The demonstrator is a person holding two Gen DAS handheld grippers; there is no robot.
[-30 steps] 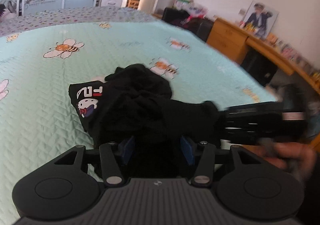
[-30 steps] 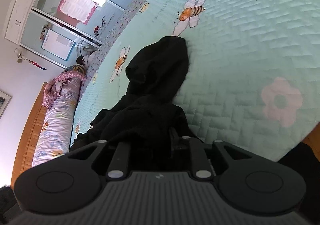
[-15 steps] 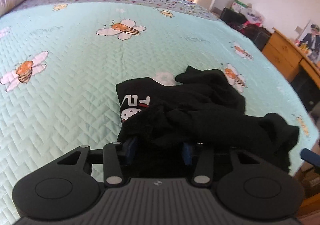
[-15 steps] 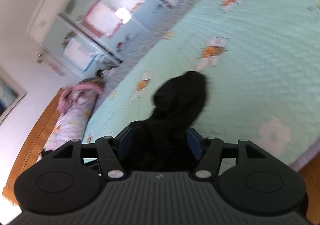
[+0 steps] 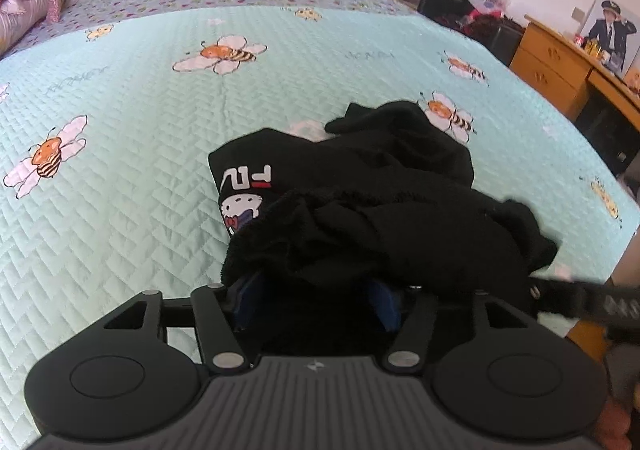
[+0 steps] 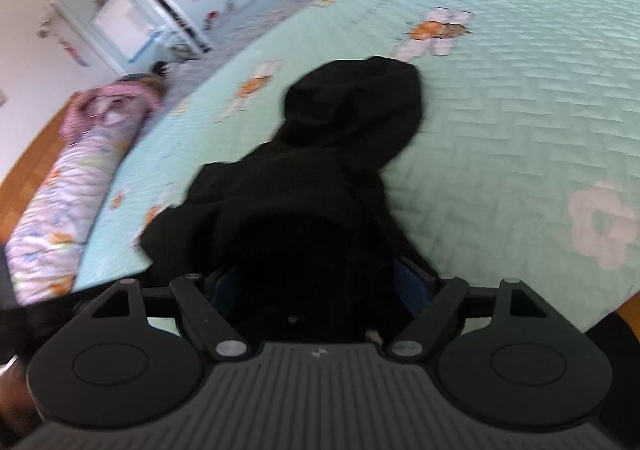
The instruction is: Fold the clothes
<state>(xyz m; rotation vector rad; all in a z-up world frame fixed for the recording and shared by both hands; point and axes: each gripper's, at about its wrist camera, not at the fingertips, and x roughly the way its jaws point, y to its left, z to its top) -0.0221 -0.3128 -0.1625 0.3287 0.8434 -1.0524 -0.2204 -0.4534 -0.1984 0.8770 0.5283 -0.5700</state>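
Black garment (image 5: 372,206) bunched on bed (image 5: 140,154), frame centre. Left tool (image 5: 316,298) and right tool (image 6: 320,290) both wide, fabric between jaws; grip unclear.

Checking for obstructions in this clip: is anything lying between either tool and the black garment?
Nothing visible. The black garment bunches directly between the fingers of the left tool and of the right tool, on the bedspread.
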